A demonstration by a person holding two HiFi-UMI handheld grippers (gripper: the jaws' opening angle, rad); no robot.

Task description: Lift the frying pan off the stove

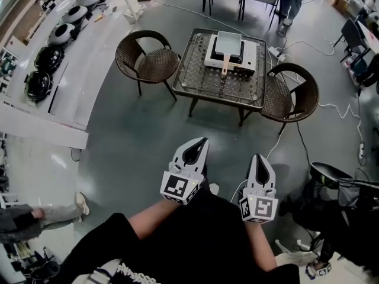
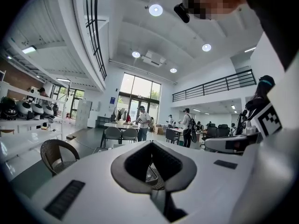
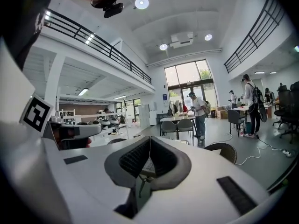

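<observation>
While the frying pan [image 1: 228, 42] sits on the stove [image 1: 251, 57] on the counter [image 1: 200, 81] well ahead, the left gripper [image 1: 200, 145] and right gripper [image 1: 259, 161] hang empty, jaws pressed together, probably because the approach comes first.

Woven wicker chair [image 1: 155, 64], metal mesh table [image 1: 198, 76] (wooden pan handle [image 1: 224, 70]), glossy smooth floor [image 1: 148, 141]

Square, pale grey-green frying pan [image 1: 228, 43] with a light wooden handle [image 1: 225, 68], lying flat and level on top of a white, box-shaped tabletop stove [image 1: 250, 57]. Handle pointing toward the viewer, across the stove's near side. Stove resting at the far middle of a rectangular dark mesh-topped table [image 1: 198, 78]. Pan not lifted.
</observation>
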